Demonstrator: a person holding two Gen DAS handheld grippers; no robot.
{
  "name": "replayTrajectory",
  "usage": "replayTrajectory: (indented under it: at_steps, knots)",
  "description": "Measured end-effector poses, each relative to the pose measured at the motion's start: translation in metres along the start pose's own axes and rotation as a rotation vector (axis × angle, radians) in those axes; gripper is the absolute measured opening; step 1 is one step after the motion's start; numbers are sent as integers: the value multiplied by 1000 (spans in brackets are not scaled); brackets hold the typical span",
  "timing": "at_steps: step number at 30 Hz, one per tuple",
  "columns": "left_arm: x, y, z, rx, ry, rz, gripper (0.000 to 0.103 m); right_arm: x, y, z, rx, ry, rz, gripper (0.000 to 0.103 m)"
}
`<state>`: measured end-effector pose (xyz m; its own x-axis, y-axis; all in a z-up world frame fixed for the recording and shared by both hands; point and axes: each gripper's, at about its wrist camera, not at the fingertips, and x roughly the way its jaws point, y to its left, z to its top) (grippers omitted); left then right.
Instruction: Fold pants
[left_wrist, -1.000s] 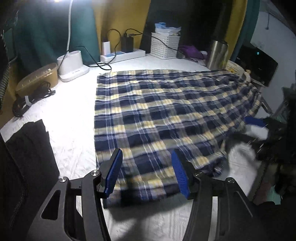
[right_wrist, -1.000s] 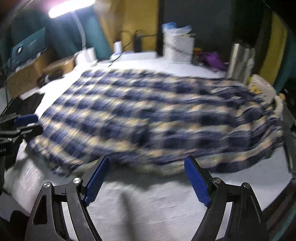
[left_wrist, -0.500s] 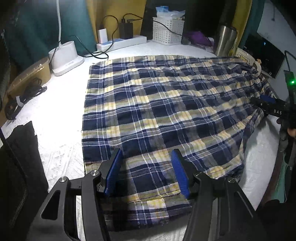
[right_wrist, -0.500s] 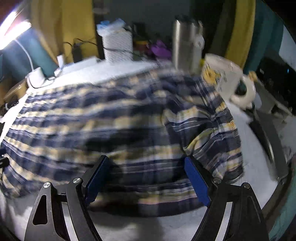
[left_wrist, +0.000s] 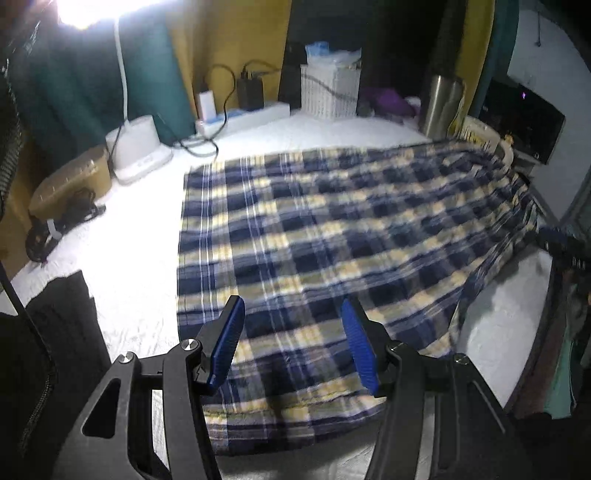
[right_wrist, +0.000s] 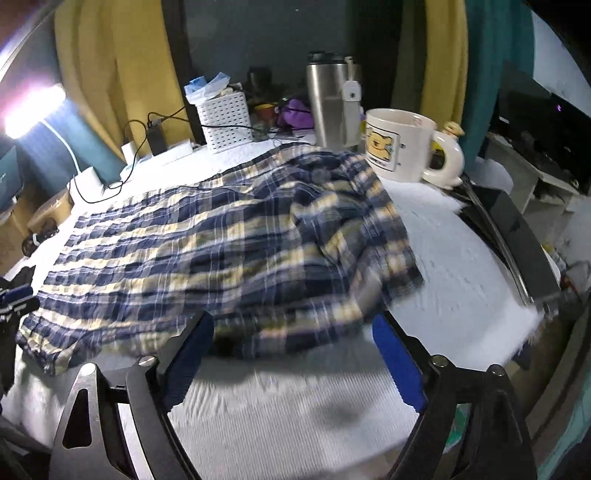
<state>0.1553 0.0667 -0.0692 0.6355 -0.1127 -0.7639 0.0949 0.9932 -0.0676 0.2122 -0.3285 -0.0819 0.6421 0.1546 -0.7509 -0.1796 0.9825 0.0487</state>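
Note:
The blue, yellow and white plaid pants (left_wrist: 332, 240) lie spread across the white-covered table (left_wrist: 140, 236), leg ends to the left. My left gripper (left_wrist: 293, 339) is open and empty, hovering over the near left part of the pants. In the right wrist view the pants (right_wrist: 221, 243) lie rumpled at the right end. My right gripper (right_wrist: 293, 350) is open and empty, its jaws wide either side of the near rumpled edge, just above it.
A white basket (left_wrist: 328, 92), power strip (left_wrist: 243, 118), lamp base (left_wrist: 138, 155) and steel tumbler (left_wrist: 441, 107) line the back. A big mug (right_wrist: 402, 147) stands by the pants' right end. A black garment (left_wrist: 55, 332) lies near left. The table edge drops off at right.
My left gripper has pulled back and tilted up slightly over the pants. My right gripper has swung right along the near edge to the rumpled right end. Both stay open.

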Motion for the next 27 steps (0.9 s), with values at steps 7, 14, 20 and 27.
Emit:
replayTrajectory:
  at_steps: [7, 14, 20, 27]
  knots:
    - [-2, -2, 10, -11, -21, 5, 55, 3, -9, -16, 80, 37, 74, 100]
    - [3, 7, 13, -39, -10, 35, 55, 24, -8, -5, 111, 51, 142, 103]
    - [9, 24, 17, -82, 2, 77, 55, 40, -15, 13, 154, 51, 192, 103]
    - [21, 34, 20, -106, 32, 103, 55, 57, -20, 31, 188, 32, 226, 103]
